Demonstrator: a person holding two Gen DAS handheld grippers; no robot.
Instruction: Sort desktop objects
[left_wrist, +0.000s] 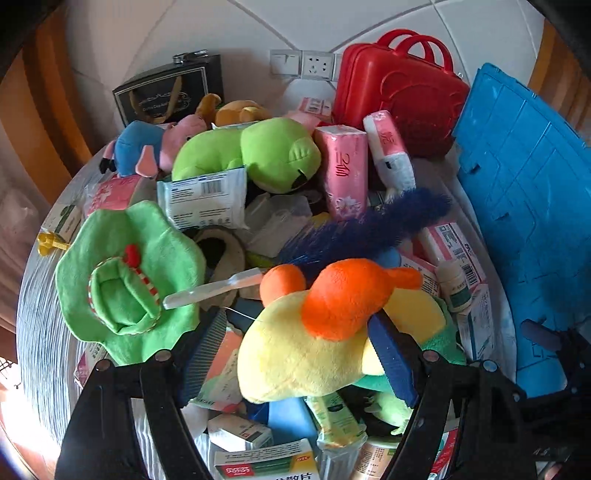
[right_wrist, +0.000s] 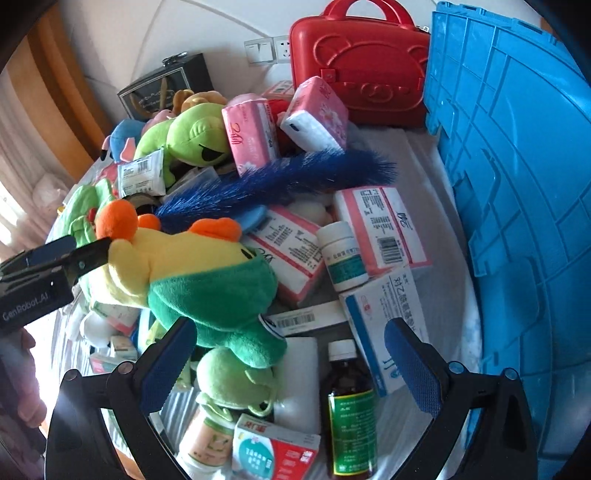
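A yellow plush toy (left_wrist: 314, 354) with orange tufts and a green body lies on top of a heap of toys, tissue packs and medicine boxes. My left gripper (left_wrist: 295, 321) stands open just over its head, and the blue pad of the right finger (left_wrist: 391, 354) is close against the yellow fabric. From the right wrist view the left gripper (right_wrist: 90, 240) reaches the plush (right_wrist: 184, 266) from the left. My right gripper (right_wrist: 291, 362) is open above a brown syrup bottle (right_wrist: 349, 406) and the plush's green foot, gripping nothing.
A blue plastic crate (right_wrist: 517, 184) stands along the right side and a red carry case (right_wrist: 362, 74) at the back. A blue feather duster (right_wrist: 277, 181), pink tissue packs, a white pill bottle (right_wrist: 343, 254) and a green frog plush (left_wrist: 273, 155) crowd the round table (left_wrist: 40, 314).
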